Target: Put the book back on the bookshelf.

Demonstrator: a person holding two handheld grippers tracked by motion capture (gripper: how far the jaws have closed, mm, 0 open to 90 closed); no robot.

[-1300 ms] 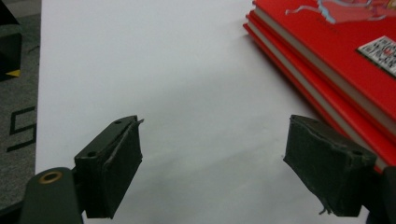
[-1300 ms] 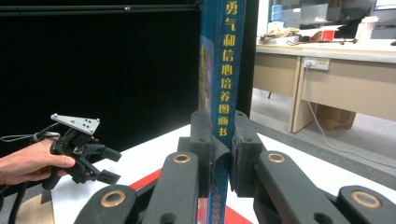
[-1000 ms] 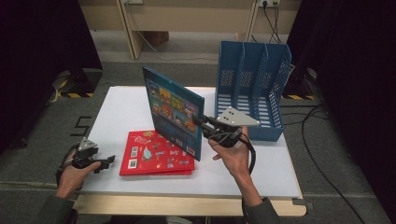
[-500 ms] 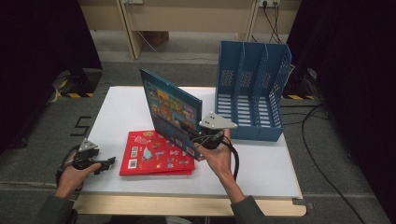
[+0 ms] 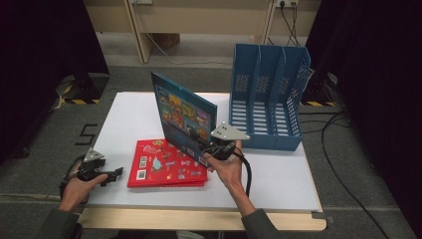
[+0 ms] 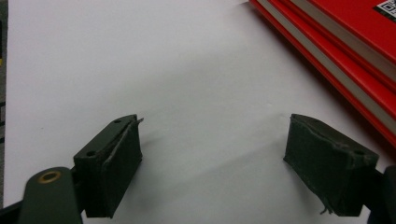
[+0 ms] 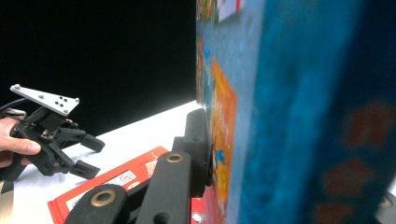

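White tabletop (image 5: 124,114): a blue picture book (image 5: 181,117), pinched upright by the right gripper (image 5: 211,149), could topple; left gripper (image 5: 112,173) spread, empty.

Lighting: overhead, even. White table (image 5: 278,179) bright; surrounding floor and curtains dim to black at left and right.
Shadows: soft and short beneath the red books (image 5: 166,164) and under the left gripper (image 6: 212,163), whose dark pads throw faint grey patches on the tabletop.
Glare: none; the tabletop near the left gripper nearly washed out.
Focus: high view slightly soft. In the right gripper view the blue book (image 7: 299,116) is heavily blurred at close range; black background.
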